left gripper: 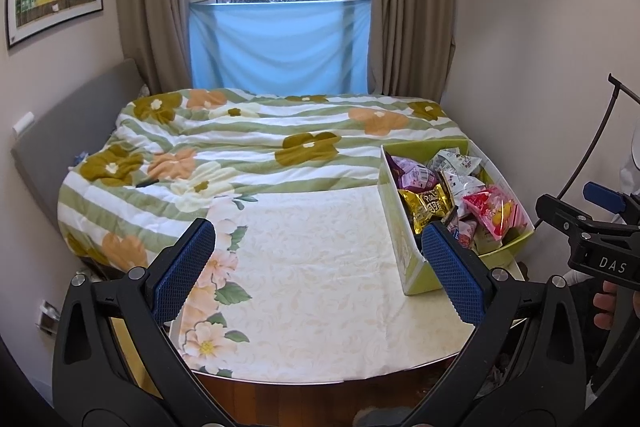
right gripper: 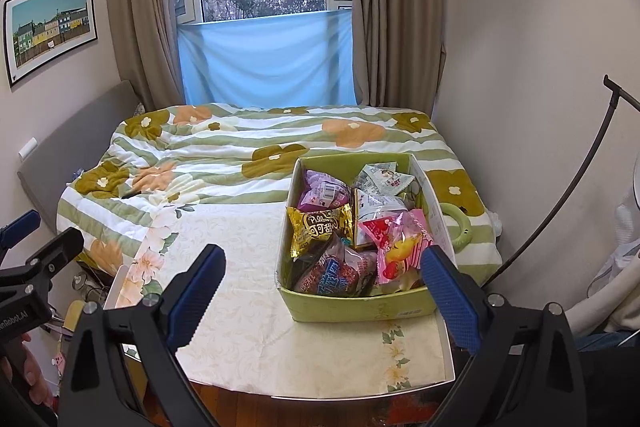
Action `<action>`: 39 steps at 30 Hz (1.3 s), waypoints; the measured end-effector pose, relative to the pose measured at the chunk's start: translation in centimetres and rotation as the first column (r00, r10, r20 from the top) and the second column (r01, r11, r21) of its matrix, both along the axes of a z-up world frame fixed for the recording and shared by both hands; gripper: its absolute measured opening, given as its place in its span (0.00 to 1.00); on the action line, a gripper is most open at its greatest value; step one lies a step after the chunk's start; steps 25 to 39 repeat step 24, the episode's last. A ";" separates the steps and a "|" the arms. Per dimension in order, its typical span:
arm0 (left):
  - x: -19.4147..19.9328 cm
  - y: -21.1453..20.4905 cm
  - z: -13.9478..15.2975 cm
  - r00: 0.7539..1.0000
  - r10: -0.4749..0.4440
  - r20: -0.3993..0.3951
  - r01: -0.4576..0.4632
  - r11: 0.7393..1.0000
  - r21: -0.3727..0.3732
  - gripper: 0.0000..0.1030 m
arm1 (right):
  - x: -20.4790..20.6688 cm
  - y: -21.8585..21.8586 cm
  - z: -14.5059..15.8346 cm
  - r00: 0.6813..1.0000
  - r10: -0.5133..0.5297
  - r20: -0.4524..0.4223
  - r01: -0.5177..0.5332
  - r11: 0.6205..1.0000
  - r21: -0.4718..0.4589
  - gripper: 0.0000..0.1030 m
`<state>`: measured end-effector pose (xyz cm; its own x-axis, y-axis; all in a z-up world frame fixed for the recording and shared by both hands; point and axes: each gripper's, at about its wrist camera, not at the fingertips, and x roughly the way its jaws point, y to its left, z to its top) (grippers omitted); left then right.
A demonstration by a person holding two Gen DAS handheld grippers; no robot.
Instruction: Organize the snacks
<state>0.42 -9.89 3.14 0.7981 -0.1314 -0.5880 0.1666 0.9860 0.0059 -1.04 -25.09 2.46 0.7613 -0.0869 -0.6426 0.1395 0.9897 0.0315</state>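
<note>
A green cardboard box [right gripper: 360, 307] full of several snack packets stands on the right part of a small table [right gripper: 248, 327] covered by a cream floral cloth. Inside lie a gold packet [right gripper: 316, 227], a purple packet [right gripper: 324, 193], a pink packet [right gripper: 396, 243] and a dark red packet [right gripper: 336, 275]. The same box [left gripper: 404, 239] shows at the right in the left wrist view. My left gripper [left gripper: 316, 267] is open over the bare cloth, left of the box. My right gripper [right gripper: 320, 291] is open, its fingers straddling the box's near end, nothing held.
Behind the table is a bed with a green-striped flowered quilt [right gripper: 240, 155]. A green ring [right gripper: 460, 227] lies on the quilt right of the box. A curved dark rod [right gripper: 580, 179] and the wall stand at the right. The table's front edge [right gripper: 280, 393] drops to a wooden floor.
</note>
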 end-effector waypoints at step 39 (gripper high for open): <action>0.1 0.2 0.6 0.999 0.023 0.042 -0.023 1.000 0.003 1.00 | 0.9 0.3 0.0 1.000 0.001 0.002 -0.001 1.000 0.005 0.94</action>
